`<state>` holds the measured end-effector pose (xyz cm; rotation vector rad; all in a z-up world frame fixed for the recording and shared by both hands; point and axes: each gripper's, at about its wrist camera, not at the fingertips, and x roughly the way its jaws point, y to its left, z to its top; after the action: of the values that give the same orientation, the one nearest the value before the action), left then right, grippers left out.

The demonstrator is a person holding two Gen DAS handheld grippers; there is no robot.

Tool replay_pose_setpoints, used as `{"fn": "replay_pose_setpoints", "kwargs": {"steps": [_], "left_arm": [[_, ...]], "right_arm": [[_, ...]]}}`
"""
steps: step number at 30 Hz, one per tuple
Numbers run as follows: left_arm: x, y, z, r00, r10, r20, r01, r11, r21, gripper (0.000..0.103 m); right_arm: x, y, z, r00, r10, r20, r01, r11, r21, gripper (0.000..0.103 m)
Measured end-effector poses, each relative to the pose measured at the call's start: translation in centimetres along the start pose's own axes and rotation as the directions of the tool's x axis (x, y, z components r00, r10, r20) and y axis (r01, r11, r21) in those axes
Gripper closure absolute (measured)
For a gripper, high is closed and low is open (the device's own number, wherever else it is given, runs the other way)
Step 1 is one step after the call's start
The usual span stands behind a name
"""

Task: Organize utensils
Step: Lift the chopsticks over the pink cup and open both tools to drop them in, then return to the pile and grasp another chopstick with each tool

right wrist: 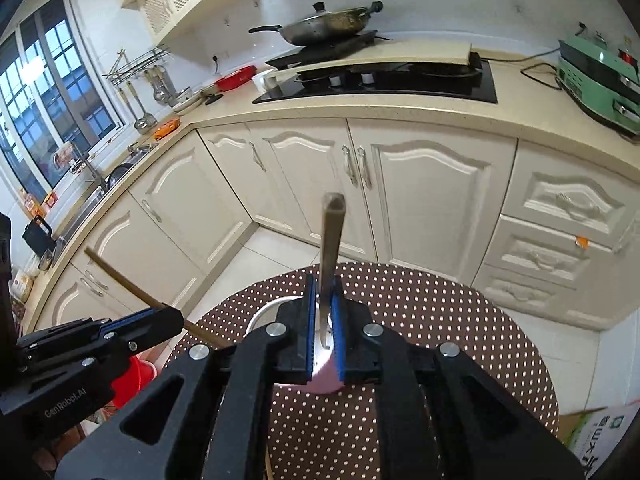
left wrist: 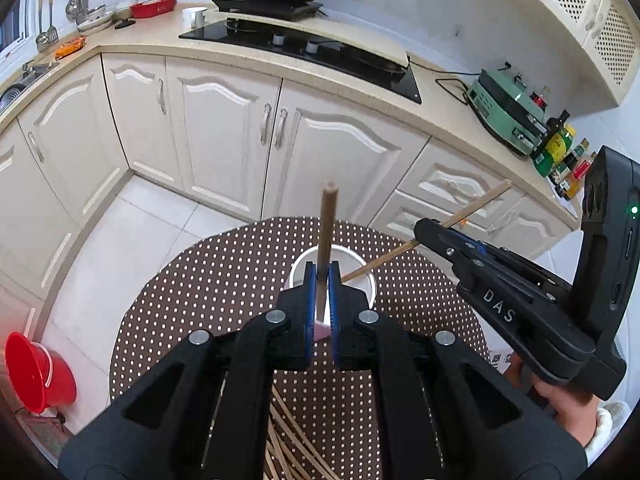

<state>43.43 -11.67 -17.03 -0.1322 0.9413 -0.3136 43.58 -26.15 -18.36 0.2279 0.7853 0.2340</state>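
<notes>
Landmark: white cup (left wrist: pixel 372 286) on the round dotted table (left wrist: pixel 224 280).
Left chopstick (left wrist: pixel 329 224): long axis steep, butt end up toward the cabinets, lower end down at the cup mouth; brown, square-section wood.
Right chopstick (right wrist: pixel 331 236): also steep above the cup, butt up; tip probably inside the cup, partly hidden.
Left gripper (left wrist: pixel 323 300): angled down over the cup, blue pads clamped on its chopstick.
Right gripper (right wrist: pixel 325 320): comes in from the cup's right, tilted down, pads pinching its chopstick.
Loose chopsticks (left wrist: pixel 288 440): pale bundle on the table, nearer than the cup.
</notes>
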Motion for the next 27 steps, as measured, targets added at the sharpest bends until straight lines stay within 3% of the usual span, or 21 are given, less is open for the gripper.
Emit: {"fn": "replay_pose_setpoints", "kwargs": {"steps": [3,4,5,6,7,17,23,27], "left_arm": [[0.0,0.1,-0.3,1.000,0.007,-0.027,-0.007,1.000,-0.002,0.092],[0.0,0.1,-0.6,0.999,0.014,-0.041,-0.014,1.000,0.000,0.081],[-0.1,0.1,-0.7,0.999,0.023,-0.041,-0.023,1.000,0.001,0.060],[-0.4,0.1,-0.9,0.999,0.032,-0.030,-0.032,0.999,0.001,0.048],[-0.7,0.2,-1.1,0.999,0.038,-0.015,-0.037,0.999,0.001,0.043],[-2.5,2.7,-3.3,0.999,0.041,-0.034,-0.042,0.999,-0.030,0.042],[-2.6,7.8,-6.4,0.995,0.056,-0.089,-0.068,0.988,-0.140,0.042],[-1.9,10.2,-8.5,0.988,0.075,-0.135,-0.100,0.977,-0.189,0.042]], "right_arm": [[-0.2,0.2,-0.5,1.000,-0.005,-0.017,0.006,1.000,0.006,0.094],[-0.2,0.3,-0.6,1.000,-0.010,-0.025,0.010,1.000,0.009,0.085],[-0.3,0.3,-0.8,0.999,-0.018,-0.031,0.019,1.000,0.017,0.079],[-0.5,0.3,-1.0,0.999,-0.024,-0.029,0.024,0.999,0.024,0.069],[-0.7,0.3,-1.2,0.999,-0.027,-0.025,0.028,0.999,0.027,0.067],[-2.7,0.1,-3.4,0.998,-0.055,-0.018,0.056,0.996,0.068,0.056],[-4.1,-0.2,-5.7,0.998,-0.053,-0.024,0.055,0.994,0.099,0.054],[-3.6,0.1,-7.9,0.996,-0.037,-0.078,0.046,0.993,0.108,0.054]]}}
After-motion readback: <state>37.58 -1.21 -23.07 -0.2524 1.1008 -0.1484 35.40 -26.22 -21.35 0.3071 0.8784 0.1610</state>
